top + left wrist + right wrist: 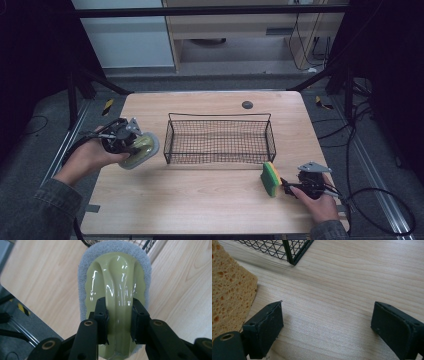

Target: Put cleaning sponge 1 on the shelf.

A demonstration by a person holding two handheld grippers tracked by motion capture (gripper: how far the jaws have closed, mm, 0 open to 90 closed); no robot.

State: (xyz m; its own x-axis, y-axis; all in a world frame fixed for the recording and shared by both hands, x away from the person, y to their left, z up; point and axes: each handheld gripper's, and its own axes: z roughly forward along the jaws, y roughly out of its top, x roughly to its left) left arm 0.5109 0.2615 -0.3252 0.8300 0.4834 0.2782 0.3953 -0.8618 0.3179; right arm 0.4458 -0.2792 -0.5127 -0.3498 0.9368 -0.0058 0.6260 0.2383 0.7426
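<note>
My left gripper (131, 145) is shut on a scrub pad (142, 149), held above the table's left side, just left of the wire basket (220, 115). In the left gripper view the pads (102, 315) clamp the ridge of the pad's glossy pale-green handle (117, 272), which has a grey scouring layer around its rim. A yellow-and-green sponge (270, 179) stands on edge near the front right of the table. My right gripper (285, 186) rests low just right of it, jaws wide open and with nothing between them. In the right gripper view the sponge (227, 295) lies outside the left jaw.
The black wire basket stands in the middle of the wooden table (200, 200), and its corner (287, 250) shows ahead of the right gripper. A small dark round cap (247, 104) sits near the far edge. Cables trail over the floor at right.
</note>
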